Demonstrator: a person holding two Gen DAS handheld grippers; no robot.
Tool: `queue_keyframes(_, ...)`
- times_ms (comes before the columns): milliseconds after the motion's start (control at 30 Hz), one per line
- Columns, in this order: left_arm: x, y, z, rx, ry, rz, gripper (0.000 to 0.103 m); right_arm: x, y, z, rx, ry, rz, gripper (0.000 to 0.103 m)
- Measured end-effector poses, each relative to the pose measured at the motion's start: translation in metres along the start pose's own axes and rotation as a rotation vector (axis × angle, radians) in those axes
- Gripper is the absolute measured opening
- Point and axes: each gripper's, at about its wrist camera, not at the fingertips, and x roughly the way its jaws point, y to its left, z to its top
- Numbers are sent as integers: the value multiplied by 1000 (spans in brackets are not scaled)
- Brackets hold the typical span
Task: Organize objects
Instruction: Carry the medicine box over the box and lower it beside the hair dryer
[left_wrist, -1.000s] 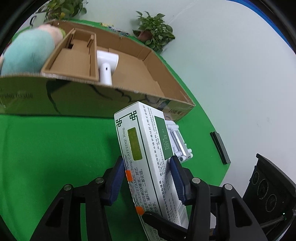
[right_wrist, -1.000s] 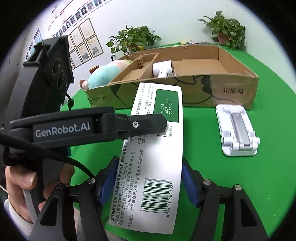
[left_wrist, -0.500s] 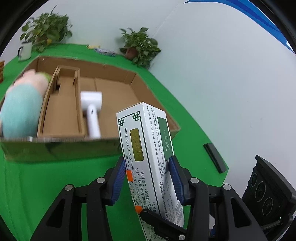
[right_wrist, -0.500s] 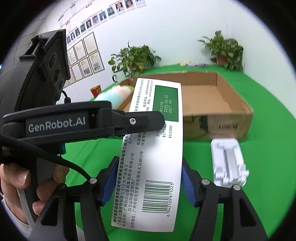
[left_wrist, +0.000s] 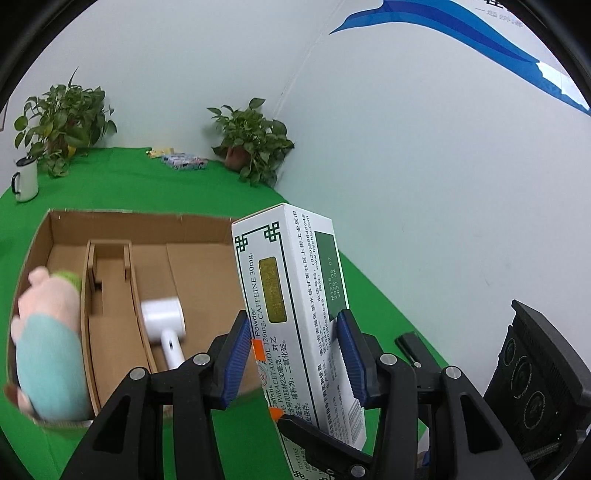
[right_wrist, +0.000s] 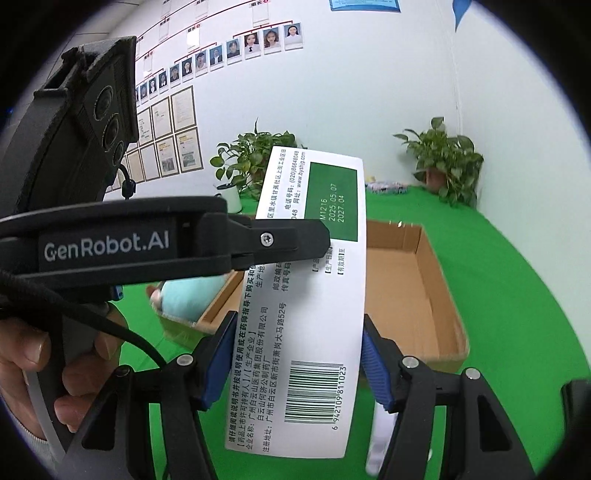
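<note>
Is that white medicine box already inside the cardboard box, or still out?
Out. The medicine box is held in the air by both grippers, above the green table and short of the cardboard box.

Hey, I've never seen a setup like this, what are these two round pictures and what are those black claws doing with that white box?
There is no robot here. A person holds a hand-held gripper in each hand, and each one carries a wide-angle camera looking forward along its two fingers, hence the round, bent pictures. One picture comes from the left hand-held gripper, the other from the right hand-held gripper. Both are closed on the same medicine box, each across a different pair of sides, and hold it in the air. In the right view you also see the person's hand on the left tool. Below lies a green table with an open cardboard box. Inside it are a plush toy and a small white device. Potted plants and a mug stand at the back.
</note>
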Motion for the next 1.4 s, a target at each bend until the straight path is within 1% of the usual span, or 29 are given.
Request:
queue_keyframes(167,11,9,30,-3,-5,1,44,14,-9,21,-1,4,11,61)
queue_keyframes(333,29,22,52,-17,19,6,44,31,-19,32,14,28,17,61)
queue_keyframes(533,66,45,68,-51,56,20,43,60,-37,38,56,73,35,61)
queue_keyframes(633,88,57,72,-52,96,38,43,77,-48,37,87,105,59,61)
queue_keyframes(733,108,69,70,-61,130,53,43,91,-55,31,110,137,74,61)
queue_keyframes(933,152,99,50,-113,217,92,43,124,-68,8,170,218,120,61)
queue_keyframes(1067,174,115,42,-143,254,104,43,142,-75,-2,185,263,135,61)
queue_keyframes(1233,203,128,36,-152,325,115,43,159,-85,-11,214,306,147,61)
queue_keyframes(1400,222,138,28,-170,372,125,43,170,-89,-20,256,354,157,61)
